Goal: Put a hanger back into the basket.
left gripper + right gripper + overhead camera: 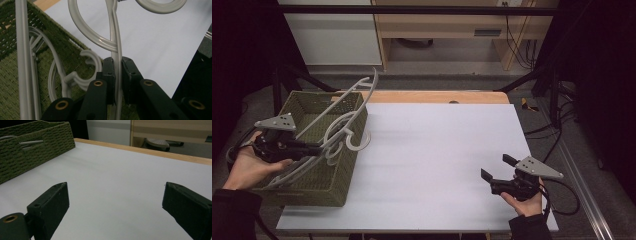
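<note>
Meanwhile, left gripper [314, 149] jaws clamped on hanger [343, 112], hook rightward; right gripper [496, 170] jaws wide apart.

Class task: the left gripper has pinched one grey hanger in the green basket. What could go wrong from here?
1. The held hanger looks entangled with other hangers, so lifting may drag them along.
2. The left gripper pinches just a thin bar; it could slip or swing.
3. The basket might tip or shift.

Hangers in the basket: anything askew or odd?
Yes. The grey hangers don't fit the green woven basket; they stick out tilted past its far rim. The left tongs pinch one hanger's bar. Nothing looks broken.
</note>
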